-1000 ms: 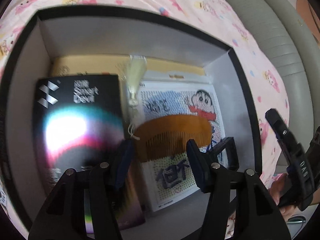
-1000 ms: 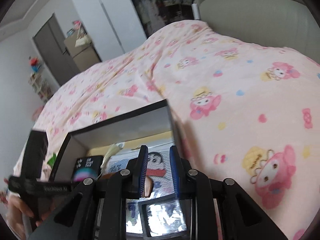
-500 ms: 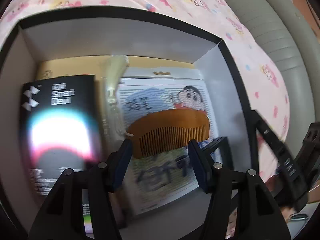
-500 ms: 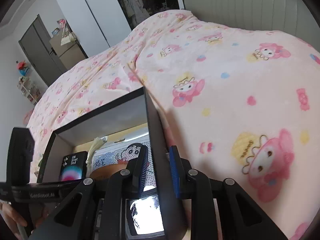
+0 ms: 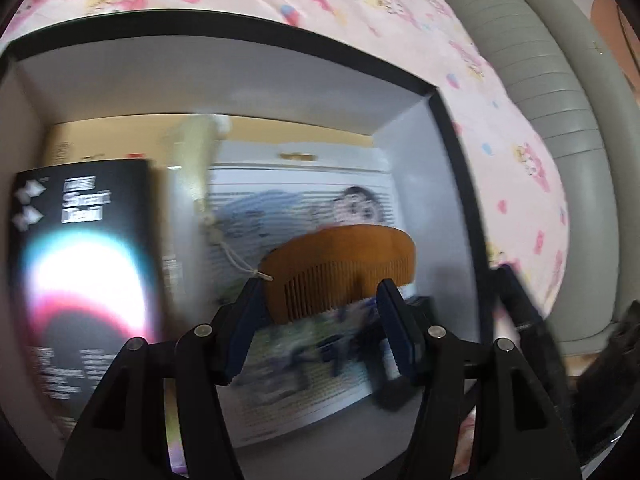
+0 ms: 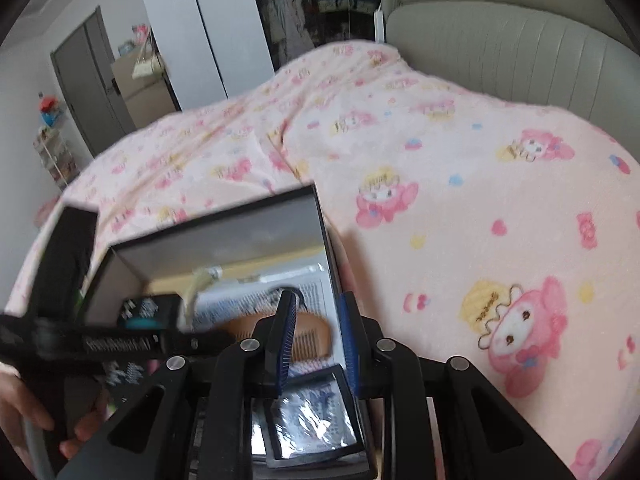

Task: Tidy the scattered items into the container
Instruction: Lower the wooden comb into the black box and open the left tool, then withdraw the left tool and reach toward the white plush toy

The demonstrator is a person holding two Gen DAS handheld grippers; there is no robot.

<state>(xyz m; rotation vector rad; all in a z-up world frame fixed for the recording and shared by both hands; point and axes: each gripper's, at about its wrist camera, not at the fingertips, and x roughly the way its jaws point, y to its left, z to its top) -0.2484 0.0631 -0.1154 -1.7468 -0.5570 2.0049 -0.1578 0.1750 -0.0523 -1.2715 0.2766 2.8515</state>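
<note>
A black box point(image 5: 240, 28) with grey inner walls sits on the pink bedspread. On its floor lie a black "Smart Devil" carton point(image 5: 80, 240), a cartoon card point(image 5: 300, 200) and a wooden comb point(image 5: 344, 264) with a pale tassel point(image 5: 196, 152). My left gripper point(image 5: 318, 286) hangs open over the comb; its left pad sits at the comb's corded end, touching or not I cannot tell. My right gripper point(image 6: 317, 296) hovers at the box's right wall point(image 6: 324, 248), its pads narrowly apart and holding nothing. A small mirror-like black frame point(image 6: 316, 416) lies in the box point(image 6: 216, 216) beneath it.
The pink cartoon-print bedspread point(image 6: 480, 200) spreads around the box. A grey padded headboard point(image 6: 520, 40) rises behind. A person's hand point(image 6: 24, 400) holds the left tool at the lower left. A wardrobe and doorway point(image 6: 88, 80) stand beyond the bed.
In the left view the carton, card and tassel slid left while the comb stayed between the fingers, so it now lies nearer the right wall. In the right view the box wall shifted left, then back.
</note>
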